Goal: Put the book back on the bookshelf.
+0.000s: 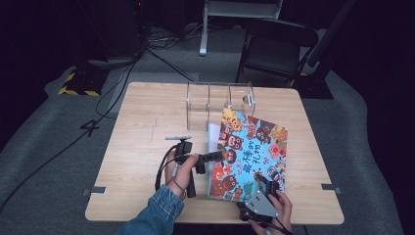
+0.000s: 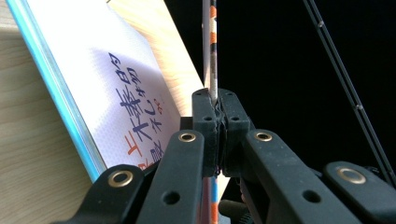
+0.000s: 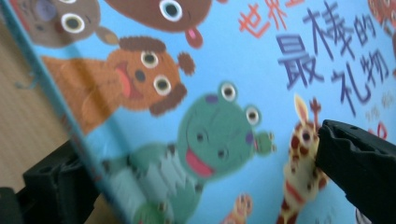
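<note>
- My right gripper (image 1: 265, 187) sits at the near table (image 1: 147, 127) edge, jaws apart astride the book's (image 1: 252, 156) bottom corner; I can't tell whether they grip.
- My left gripper (image 1: 219, 156) is clamped on the cover's free edge, lifting it, I judge.
- Its own view shows a printed white page (image 2: 116, 93) beneath.
- A clear rack (image 1: 218, 103) stands beyond.

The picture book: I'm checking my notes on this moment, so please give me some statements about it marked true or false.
1. The left tool is shut on the book's cover. True.
2. The picture book lies closed and flat. False: its cover is lifted, showing a white page.
3. The cover is mainly blue with cartoon animals. True.
4. The clear rack stands on the book. False: it stands on the table behind it.
5. The right tool is at the book's near edge. True.
</note>
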`<state>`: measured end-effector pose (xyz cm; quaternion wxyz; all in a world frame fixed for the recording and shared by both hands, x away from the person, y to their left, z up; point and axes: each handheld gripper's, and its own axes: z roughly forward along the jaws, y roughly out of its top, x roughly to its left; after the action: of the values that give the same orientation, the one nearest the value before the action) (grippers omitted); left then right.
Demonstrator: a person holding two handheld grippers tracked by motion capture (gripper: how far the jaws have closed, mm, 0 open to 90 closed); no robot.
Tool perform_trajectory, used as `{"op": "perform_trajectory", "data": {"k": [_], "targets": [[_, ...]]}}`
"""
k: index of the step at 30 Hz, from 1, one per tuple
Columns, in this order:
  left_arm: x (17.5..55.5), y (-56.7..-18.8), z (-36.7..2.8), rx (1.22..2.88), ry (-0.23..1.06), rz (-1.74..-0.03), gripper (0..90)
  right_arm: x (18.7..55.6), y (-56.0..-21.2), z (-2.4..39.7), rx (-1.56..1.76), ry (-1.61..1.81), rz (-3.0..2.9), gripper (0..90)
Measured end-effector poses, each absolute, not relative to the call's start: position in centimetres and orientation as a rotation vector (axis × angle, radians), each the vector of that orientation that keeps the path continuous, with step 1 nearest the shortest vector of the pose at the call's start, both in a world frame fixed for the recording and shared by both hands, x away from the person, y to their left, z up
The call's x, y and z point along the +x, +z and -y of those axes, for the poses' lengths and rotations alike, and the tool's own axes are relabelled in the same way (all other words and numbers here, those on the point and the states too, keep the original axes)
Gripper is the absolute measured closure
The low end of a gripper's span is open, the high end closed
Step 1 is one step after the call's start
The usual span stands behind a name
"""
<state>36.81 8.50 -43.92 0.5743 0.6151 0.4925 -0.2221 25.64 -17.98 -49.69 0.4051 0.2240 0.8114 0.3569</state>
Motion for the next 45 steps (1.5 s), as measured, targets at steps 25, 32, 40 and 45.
{"op": "perform_trajectory", "data": {"k": [25, 32, 40, 45], "targets": [[36.9, -44.3, -7.8, 1.499, -0.42, -1.17, 76.7, 24.2, -49.1, 15.3, 0.359, 0.45, -1.965, 59.7], [36.8, -43.3, -8.2, 1.585, -0.399, -1.161, 61.7, 23.7, -48.0, 15.6, 0.398, 0.5, -1.939, 63.5], [36.4, -41.4, -9.5, 1.841, -0.175, -1.085, 54.2, 23.6, -45.9, 16.6, 0.41, 0.516, -1.912, 71.7], [36.1, -40.5, -12.0, 1.757, -0.119, -1.088, 49.6, 23.6, -45.5, 17.2, 0.452, 0.555, -1.916, 71.4]]}}
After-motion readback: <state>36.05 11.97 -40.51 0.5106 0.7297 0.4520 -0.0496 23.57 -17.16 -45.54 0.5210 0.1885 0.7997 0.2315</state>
